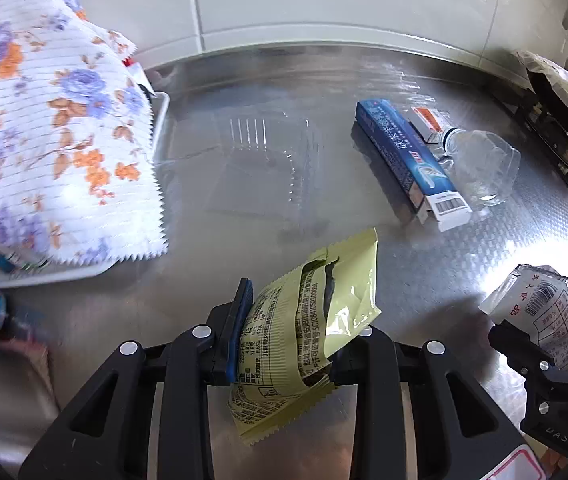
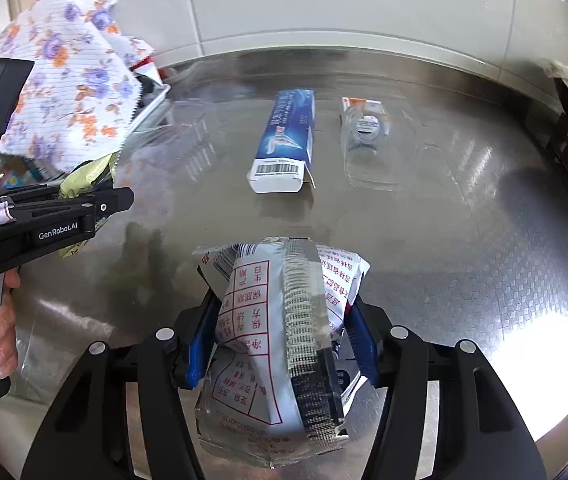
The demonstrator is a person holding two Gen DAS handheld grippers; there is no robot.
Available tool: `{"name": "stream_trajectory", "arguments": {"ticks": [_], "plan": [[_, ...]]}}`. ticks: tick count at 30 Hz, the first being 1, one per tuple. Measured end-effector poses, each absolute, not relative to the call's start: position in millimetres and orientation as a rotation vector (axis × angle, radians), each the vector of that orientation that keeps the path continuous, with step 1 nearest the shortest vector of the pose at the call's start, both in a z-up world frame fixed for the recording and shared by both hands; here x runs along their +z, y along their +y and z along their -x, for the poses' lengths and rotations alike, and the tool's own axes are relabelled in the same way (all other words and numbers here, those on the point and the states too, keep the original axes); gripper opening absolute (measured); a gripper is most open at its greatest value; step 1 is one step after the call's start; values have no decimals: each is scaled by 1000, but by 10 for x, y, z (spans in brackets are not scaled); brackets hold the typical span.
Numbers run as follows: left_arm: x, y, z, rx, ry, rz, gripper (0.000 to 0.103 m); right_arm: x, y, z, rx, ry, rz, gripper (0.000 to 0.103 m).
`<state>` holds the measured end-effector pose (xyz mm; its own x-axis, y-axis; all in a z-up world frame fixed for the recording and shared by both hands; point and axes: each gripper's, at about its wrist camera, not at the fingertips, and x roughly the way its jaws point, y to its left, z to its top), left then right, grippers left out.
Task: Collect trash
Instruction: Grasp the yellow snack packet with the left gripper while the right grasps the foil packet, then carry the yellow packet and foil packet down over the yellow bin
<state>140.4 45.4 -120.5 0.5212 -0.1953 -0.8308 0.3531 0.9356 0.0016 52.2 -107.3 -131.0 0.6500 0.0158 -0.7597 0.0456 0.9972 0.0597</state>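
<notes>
While both grippers hung over the steel counter (image 1: 424, 264), each one had a wrapper pinched between its pads. At the far left a floral cloth (image 1: 56, 120) draped over a white tray (image 1: 162, 116), hiding most of what lay in it. Just right of the tray sat a clear clamshell box (image 1: 268, 160), hard to trace against the metal, so its outline was perhaps only half readable. Nearer the camera, the left gripper (image 1: 288, 332) was closed on a yellow wrapper (image 1: 308, 320), torn open near its top, its lower end hanging below the fingers. In the right wrist view a hand (image 2: 0, 320) held that gripper's handle at the left edge. Further right and toward the wall lay a blue box (image 1: 408, 156), its barcode end facing the near side. Touching it on the right were a small orange box (image 1: 430, 120) and a clear bottle (image 1: 480, 164) on its side, the bottle's neck against the orange box. At the right, the right gripper (image 2: 280, 344) was clamped on a crumpled white wrapper (image 2: 276, 320) with red print and a silver seam, held clear of the counter.
</notes>
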Motion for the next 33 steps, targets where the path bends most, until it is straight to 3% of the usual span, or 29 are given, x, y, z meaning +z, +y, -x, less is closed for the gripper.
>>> {"name": "stream_trajectory", "arguments": {"ticks": [33], "plan": [[-962,320,604,-344,916,-181,30,-1206,-1238,986,44,821,-34,60]]}}
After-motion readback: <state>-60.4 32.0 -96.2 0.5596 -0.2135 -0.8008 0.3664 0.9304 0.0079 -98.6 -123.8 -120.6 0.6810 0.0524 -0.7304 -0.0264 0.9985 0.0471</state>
